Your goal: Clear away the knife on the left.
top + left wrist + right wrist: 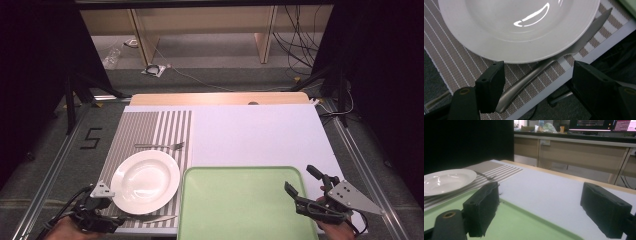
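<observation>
Near left table corner: left gripper [107, 212], low over the mat's near edge, jaws spread wide, grasping nothing.
Between those jaws: knife [554, 62], handle end nearest the camera in the left gripper view, not touched by either jaw.
Knife place: on the striped placemat [150, 127], along its near edge, just on the person's side of the white plate [145, 181]; middle of the knife tucked under the plate's rim.
Knife long axis: roughly parallel to the table's near edge in the high view; handle toward the left gripper, serrated blade tip toward the green tray [245, 205].
Knife lie: flat on the mat.
Right side: right gripper [302, 185], over the tray's right edge, jaws released and well apart, nothing held.
Fork [160, 146]: on the mat beyond the plate, also lying left to right, tines toward the right.
Writing: 1 mark readable, a black "5" [91, 138] on the grey floor left of the table.
Brands: none legible on plate, knife or tray; screens far off in the right gripper view too blurred to read.
</observation>
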`<state>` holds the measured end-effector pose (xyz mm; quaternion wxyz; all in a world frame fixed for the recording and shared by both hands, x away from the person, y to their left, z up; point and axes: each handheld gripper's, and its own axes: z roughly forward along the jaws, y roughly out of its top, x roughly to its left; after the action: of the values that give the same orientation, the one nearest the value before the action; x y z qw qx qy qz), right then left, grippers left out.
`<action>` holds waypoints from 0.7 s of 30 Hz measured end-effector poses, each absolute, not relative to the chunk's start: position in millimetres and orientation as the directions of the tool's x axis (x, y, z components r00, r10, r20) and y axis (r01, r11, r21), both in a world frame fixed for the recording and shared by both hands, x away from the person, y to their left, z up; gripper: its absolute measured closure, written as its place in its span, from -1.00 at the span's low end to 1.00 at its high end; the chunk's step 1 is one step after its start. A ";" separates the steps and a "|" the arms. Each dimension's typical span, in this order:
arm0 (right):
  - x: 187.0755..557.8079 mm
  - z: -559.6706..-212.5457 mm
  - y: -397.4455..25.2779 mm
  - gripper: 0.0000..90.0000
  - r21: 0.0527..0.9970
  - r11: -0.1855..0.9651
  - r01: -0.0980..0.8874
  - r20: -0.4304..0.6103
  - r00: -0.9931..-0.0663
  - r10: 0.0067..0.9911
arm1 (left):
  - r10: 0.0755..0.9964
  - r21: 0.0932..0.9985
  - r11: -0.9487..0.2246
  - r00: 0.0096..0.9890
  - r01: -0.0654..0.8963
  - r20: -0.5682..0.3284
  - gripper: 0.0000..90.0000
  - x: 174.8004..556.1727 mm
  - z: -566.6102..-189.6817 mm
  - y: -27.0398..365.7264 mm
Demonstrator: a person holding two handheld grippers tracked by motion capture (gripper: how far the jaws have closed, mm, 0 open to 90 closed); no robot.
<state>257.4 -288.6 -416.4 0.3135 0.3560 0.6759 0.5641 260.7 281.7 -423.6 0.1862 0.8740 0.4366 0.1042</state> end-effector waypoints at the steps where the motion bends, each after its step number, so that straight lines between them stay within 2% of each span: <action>1: 257.3 -416.5 -288.7 -0.64 0.985 0.110 0.131 -0.020 -0.550 0.835 | 0.803 0.404 -0.552 0.596 0.730 0.021 -0.40 260.3 -425.2 282.7; 11: 257.7 -416.9 -288.4 -0.64 0.985 0.111 0.130 -0.021 -0.551 0.834 | 0.792 0.319 -0.578 0.610 0.751 0.000 -0.27 270.2 -443.0 287.9; 21: 257.8 -417.5 -287.3 -0.64 0.984 0.114 0.136 -0.019 -0.556 0.831 | 0.742 0.259 -0.646 0.670 0.718 -0.007 -0.17 280.0 -452.8 281.9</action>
<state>257.8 -287.3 -417.5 0.3089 0.3561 0.6793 0.5624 280.0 281.9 -452.8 0.1206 0.9059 0.4030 0.0498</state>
